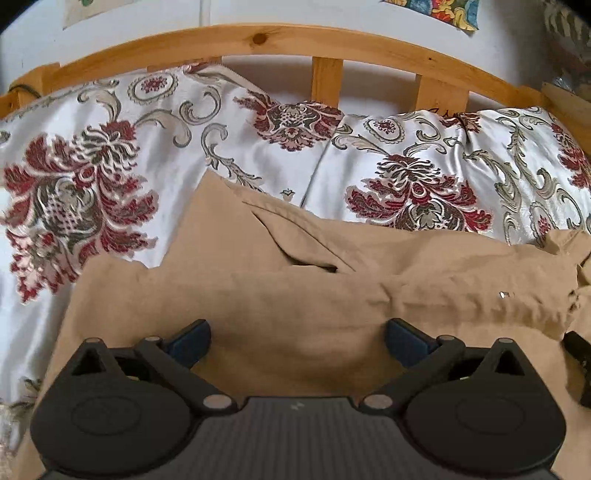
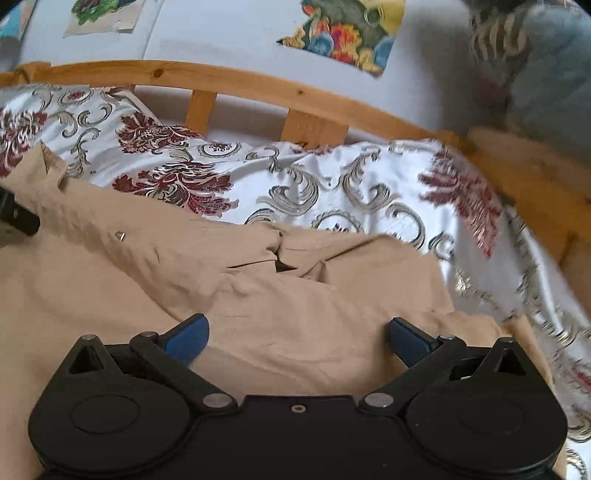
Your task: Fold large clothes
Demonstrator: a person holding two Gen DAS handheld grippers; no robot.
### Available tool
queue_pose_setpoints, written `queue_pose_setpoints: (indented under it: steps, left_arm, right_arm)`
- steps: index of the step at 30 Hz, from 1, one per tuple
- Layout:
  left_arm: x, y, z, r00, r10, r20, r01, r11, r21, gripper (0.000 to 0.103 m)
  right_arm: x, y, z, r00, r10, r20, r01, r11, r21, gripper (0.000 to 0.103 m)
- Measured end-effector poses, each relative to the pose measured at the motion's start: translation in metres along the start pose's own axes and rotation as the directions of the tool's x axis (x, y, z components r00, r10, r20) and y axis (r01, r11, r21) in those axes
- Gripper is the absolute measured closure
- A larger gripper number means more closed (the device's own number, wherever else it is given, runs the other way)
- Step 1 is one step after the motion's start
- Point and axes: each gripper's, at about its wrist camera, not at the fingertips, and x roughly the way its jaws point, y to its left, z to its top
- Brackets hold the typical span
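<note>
Left gripper: blue-padded fingers spread wide apart with nothing between them, poised just over tan cloth.
Right gripper: likewise wide open, holding nothing, blue-tipped fingers over the same fabric; whether either tool touches the cloth cannot be told.
Other tool in view: a dark piece at the right edge of the left wrist view and at the left edge of the right wrist view, apparently part of the opposite gripper.
Tan garment: a large piece of tan clothing lying spread on the bed directly below and ahead of both grippers, rumpled, with layers overlapping and a slit-like opening among the folds.
Small metallic fastener: shiny speck on the tan cloth, left of the right gripper's line of sight.
Bedspread: pale satin cover with dark red floral and grey scroll patterns, beyond the garment and beneath it.
Headboard: pine rail with upright slats, behind the bedspread.
Wall: pale, bearing colourful pictures above the headboard.
</note>
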Motion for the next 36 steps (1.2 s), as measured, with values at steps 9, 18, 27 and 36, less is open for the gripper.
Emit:
queue_pose_setpoints:
  steps: [9,18,27,36]
  left_arm:
    - [-0.111,0.026,-0.058,0.996,-0.075,0.057,0.076,0.997,-0.016,0.0]
    - [-0.11,0.072,-0.099,0.977,-0.201,-0.066,0.178,0.95,-0.255,0.001]
    - [-0.086,0.095,-0.094,0.991,-0.134,0.002,0.123,0.904,-0.41,0.001]
    - [-0.087,0.094,-0.095,0.998,-0.06,0.026,0.065,0.885,-0.46,0.021]
  right_arm:
    - [-0.136,-0.041,-0.014,0.988,0.15,0.04,-0.152,0.987,0.054,0.001]
    - [-0.153,-0.075,-0.069,0.947,0.254,-0.194,-0.114,0.835,0.539,0.001]
    - [-0.14,-0.113,-0.084,0.963,0.261,-0.069,-0.118,0.634,0.764,0.001]
    - [-0.126,-0.154,-0.098,0.993,0.073,-0.094,0.046,0.49,0.87,0.05]
